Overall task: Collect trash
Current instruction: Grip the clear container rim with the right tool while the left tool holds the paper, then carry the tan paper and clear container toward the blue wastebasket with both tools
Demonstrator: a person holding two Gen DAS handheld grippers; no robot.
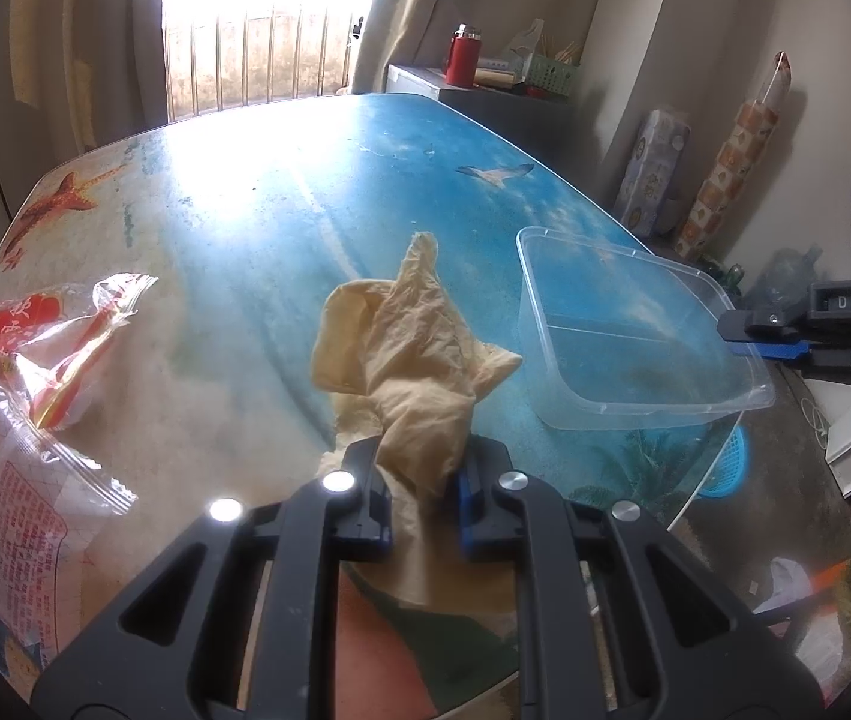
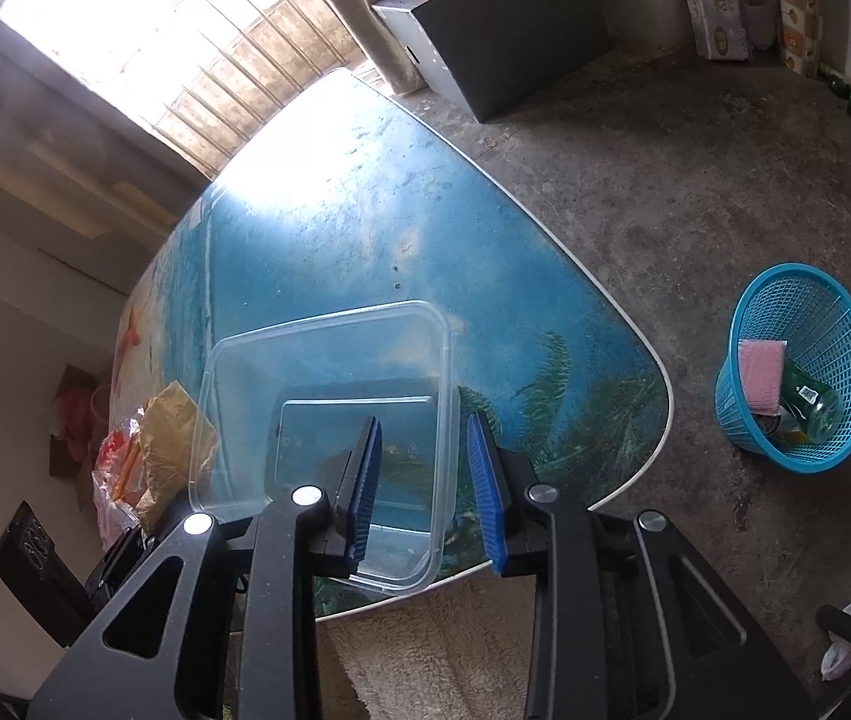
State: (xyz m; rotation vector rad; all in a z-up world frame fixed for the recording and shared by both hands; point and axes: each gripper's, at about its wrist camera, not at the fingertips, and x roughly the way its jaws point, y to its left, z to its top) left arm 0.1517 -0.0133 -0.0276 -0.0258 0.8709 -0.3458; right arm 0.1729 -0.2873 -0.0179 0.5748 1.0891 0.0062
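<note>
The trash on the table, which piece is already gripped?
The crumpled tan paper bag, pinched in the left gripper. The red printed plastic wrapper lies loose, and the clear plastic container sits ungripped between the right gripper's open jaws.

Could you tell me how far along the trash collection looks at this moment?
Done: the blue basket on the floor already holds a pink sponge and a green bottle. In hand: the left gripper is shut on a crumpled brown paper; the right gripper straddles the clear container's wall, open. Left: the red-printed wrapper on the table.

"das" on right gripper (image 1: 743, 330)
</note>
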